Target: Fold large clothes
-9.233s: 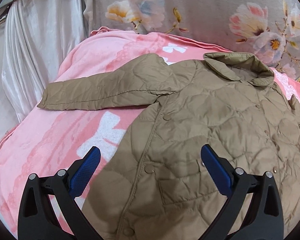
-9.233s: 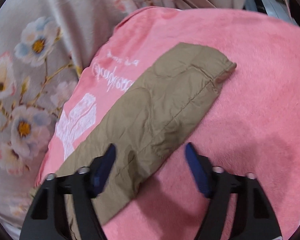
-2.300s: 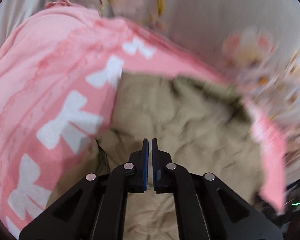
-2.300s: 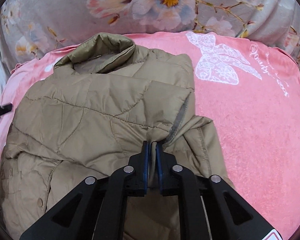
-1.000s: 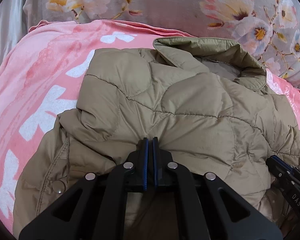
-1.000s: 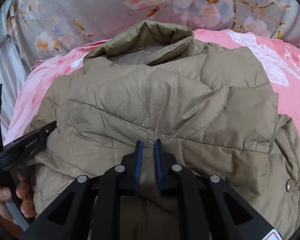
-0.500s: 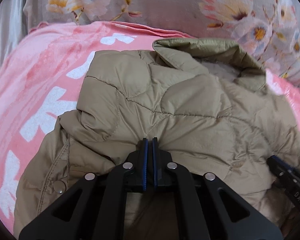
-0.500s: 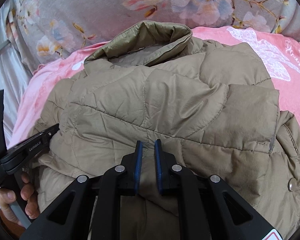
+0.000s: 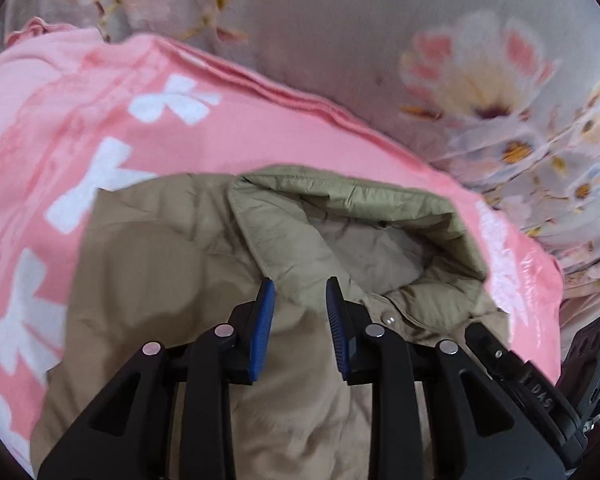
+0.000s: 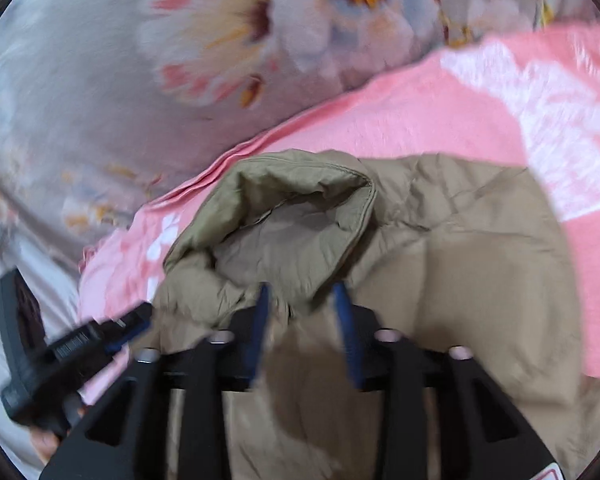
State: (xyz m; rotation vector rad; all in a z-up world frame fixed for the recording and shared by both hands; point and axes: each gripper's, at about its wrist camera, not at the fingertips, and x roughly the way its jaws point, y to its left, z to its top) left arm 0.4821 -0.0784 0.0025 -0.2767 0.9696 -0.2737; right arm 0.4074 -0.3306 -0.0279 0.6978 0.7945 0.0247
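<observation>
Both grippers, left [image 9: 300, 312] and right [image 10: 302, 312], just opened off the jacket [image 9: 160, 280], empty | I press folds flat (collar [image 9: 340, 216] upright)

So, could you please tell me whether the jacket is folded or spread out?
Folded: the jacket lies as a compact bundle, no sleeves spread across the pink blanket.

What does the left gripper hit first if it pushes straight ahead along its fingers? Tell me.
Most likely the tan quilted jacket, just below its olive collar. The left gripper points down at that fabric with open fingers and nothing between them; depth is hard to judge.
</observation>
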